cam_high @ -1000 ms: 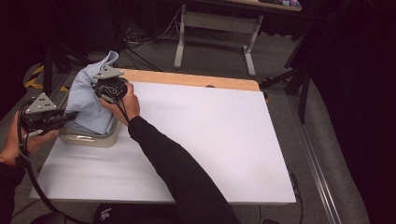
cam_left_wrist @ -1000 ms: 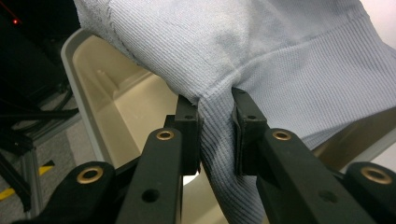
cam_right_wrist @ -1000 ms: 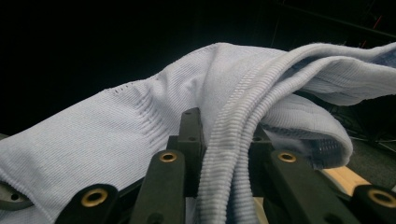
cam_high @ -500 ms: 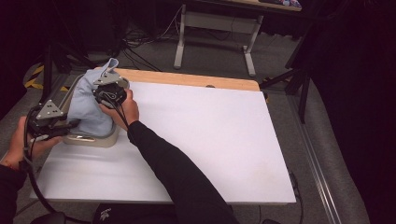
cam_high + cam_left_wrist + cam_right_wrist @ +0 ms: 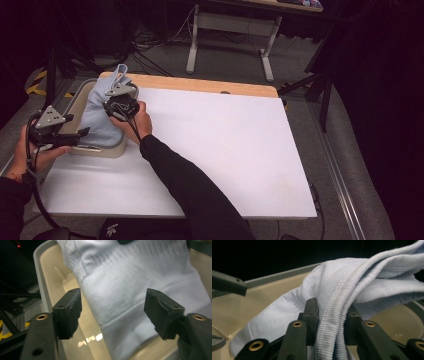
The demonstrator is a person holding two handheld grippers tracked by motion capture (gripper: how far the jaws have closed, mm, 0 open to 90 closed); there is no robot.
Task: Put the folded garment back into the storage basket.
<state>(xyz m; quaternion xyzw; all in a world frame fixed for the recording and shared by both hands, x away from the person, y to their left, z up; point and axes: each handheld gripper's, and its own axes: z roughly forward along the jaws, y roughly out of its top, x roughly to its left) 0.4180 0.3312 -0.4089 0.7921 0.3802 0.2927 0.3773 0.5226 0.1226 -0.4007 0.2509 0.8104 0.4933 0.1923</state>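
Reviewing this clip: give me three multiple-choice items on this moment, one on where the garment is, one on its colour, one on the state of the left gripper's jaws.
1. Where does the light blue garment lie?
A. in the beige tub at the table's left edge
B. flat on the white table top
C. on the floor

2. What colour is the garment?
A. red
B. light blue
C. black

3. How do the jaws of the left gripper stand?
A. clamped on the tub's rim
B. shut on nothing
C. apart, with cloth lying behind the gap between them

Key: 1 A, the high view shows the cloth piled in the tub; 2 B, every view shows pale blue ribbed knit; 3 C, the left gripper view shows the pads clear of the cloth.
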